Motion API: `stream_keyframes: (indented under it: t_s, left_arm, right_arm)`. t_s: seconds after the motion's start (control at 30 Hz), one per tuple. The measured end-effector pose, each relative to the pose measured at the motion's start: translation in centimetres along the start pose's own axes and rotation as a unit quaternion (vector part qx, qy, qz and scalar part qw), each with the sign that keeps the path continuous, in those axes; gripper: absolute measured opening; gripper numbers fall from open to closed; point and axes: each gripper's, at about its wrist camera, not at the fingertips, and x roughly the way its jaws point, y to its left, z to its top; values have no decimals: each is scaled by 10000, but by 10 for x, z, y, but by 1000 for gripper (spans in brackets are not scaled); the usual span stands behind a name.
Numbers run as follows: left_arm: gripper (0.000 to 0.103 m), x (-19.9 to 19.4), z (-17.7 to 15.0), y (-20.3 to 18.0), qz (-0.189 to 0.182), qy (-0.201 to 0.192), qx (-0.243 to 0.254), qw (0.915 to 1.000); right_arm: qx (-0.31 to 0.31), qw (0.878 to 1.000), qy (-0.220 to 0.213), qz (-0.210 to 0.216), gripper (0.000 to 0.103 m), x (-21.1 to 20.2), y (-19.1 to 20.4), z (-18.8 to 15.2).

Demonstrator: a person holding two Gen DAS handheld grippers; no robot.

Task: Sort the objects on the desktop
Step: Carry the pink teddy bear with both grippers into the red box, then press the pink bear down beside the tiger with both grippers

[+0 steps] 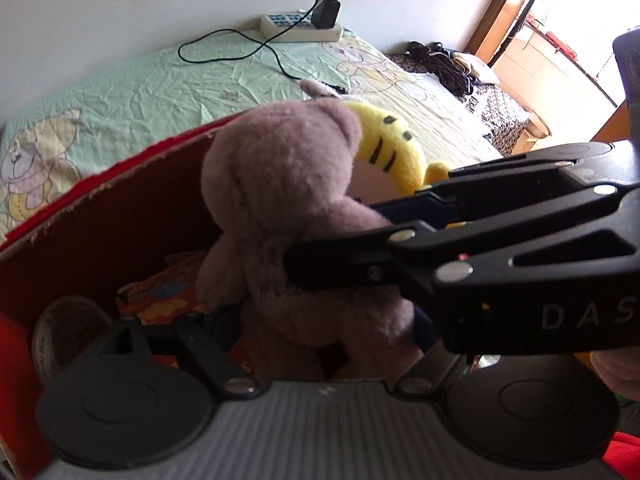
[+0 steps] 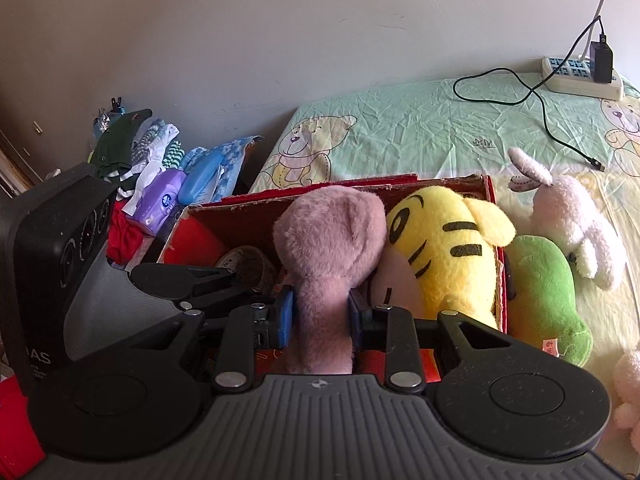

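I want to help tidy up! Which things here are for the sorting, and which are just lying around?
For the sorting:
purple teddy, gripped by the right gripper
red box
yellow tiger
green plush
white bunny

Just lying around:
power strip
black cable
pile of clothes
tissue pack

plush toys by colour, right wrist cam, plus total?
Purple: 1, the purple bear, clamped in the right gripper over the red box
Yellow: 1, the yellow tiger in the box
Green: 1, the green plush outside the box
White: 1, the white rabbit on the sheet
Pink: 1, the pink plush, cut off at the edge
Total: 5
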Motion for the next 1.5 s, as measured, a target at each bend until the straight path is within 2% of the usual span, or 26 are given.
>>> stream_keyframes:
  t_s: [0.13, 0.33, 0.4, 0.8, 1.2, 1.5]
  left_arm:
    - [89, 3, 1, 1, 44, 72, -61, 9999]
    - [91, 5, -3, 5, -28, 124, -166, 9998]
    - [91, 7, -3, 4, -9, 146, -128, 9998]
    - [99, 6, -2, 3, 135, 195, -169, 9996]
    - [99, 3, -3, 1, 166, 259, -173, 9994]
    - [100, 4, -3, -7, 378, 311, -112, 9987]
  right_arm:
    - [-59, 9999, 31, -103, 30, 10, 0, -1]
    - [-94, 9997, 186, -83, 30, 20, -1, -1]
    - [8, 9996, 278, -75, 30, 26, -5, 1]
    - [446, 9988, 167, 123, 30, 22, -11, 0]
    - [602, 9978, 250, 136, 26, 18, -14, -5]
    - [722, 9971, 199, 126, 23, 16, -18, -10]
